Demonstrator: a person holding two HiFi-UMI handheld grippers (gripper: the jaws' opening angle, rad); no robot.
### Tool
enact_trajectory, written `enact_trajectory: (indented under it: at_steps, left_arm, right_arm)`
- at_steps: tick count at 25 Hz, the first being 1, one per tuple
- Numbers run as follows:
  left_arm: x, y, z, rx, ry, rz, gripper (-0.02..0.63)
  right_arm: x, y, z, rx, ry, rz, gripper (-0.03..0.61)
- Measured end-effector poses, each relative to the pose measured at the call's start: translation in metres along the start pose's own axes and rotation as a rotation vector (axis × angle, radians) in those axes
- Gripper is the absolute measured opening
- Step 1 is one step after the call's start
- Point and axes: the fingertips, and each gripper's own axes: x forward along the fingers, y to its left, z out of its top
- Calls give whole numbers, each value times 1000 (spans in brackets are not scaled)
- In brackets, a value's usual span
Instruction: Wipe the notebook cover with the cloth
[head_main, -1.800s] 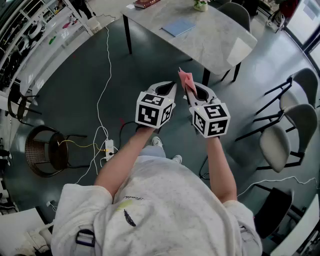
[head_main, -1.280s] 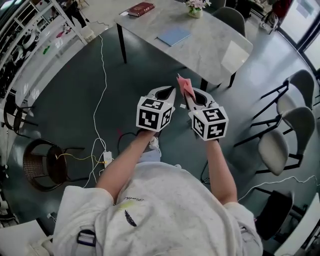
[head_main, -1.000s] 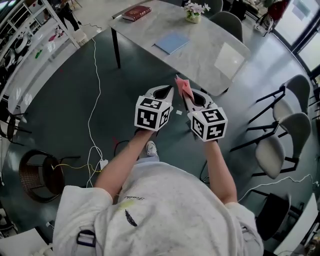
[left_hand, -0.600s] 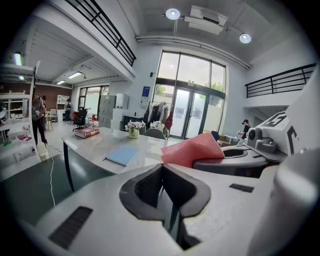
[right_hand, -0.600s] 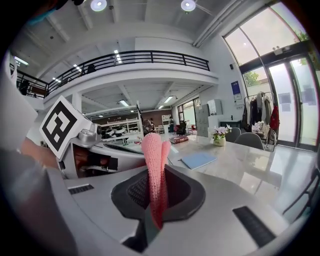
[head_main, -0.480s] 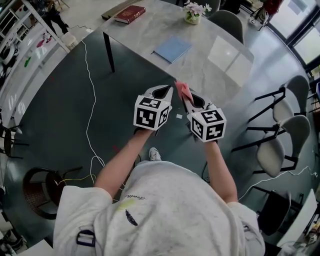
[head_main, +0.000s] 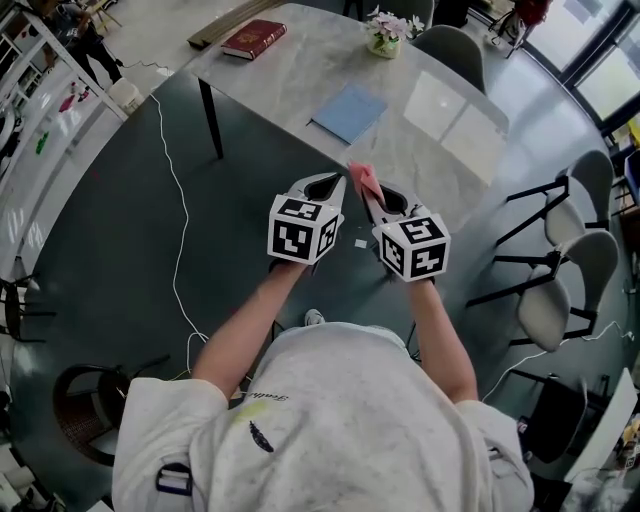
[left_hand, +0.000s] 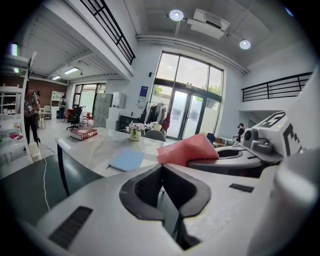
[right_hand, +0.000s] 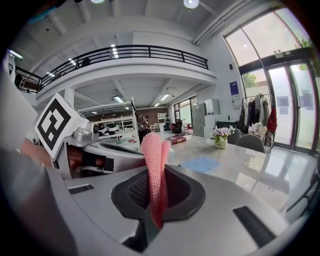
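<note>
The blue notebook (head_main: 349, 111) lies flat on the marble table (head_main: 300, 70), ahead of both grippers and apart from them. My right gripper (head_main: 374, 197) is shut on a pink cloth (head_main: 362, 180), which sticks up between its jaws (right_hand: 155, 165). My left gripper (head_main: 328, 190) sits close beside it to the left, shut with nothing in it (left_hand: 162, 167). Both are held in the air over the floor near the table's near edge. The notebook (left_hand: 127, 160) shows in the left gripper view beside the cloth (left_hand: 192, 149), and also in the right gripper view, notebook (right_hand: 200, 164).
A red book (head_main: 252, 38) and a small flower pot (head_main: 385, 35) stand at the table's far side. Chairs (head_main: 560, 290) stand to the right and another (head_main: 450, 50) behind the table. A white cable (head_main: 175, 220) runs over the dark floor at left.
The table and notebook have come nearer and lower in the head view as the person walked toward them. Both grippers kept their pose, the cloth still held.
</note>
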Motion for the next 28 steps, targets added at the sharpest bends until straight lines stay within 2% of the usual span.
enact_trajectory:
  at_steps: [12,17,28]
  left_arm:
    - [32,33,3,10,38,-32,6]
    - [63,39,5,24,62,-36,6]
    - [153,75,37,28,114,-5,6]
  right_arm:
    - [39,-26,4,36,2,-41,15]
    - [59,-55,4,43,-3,-43,15]
    - [125,-133,24,63,13,-4,15]
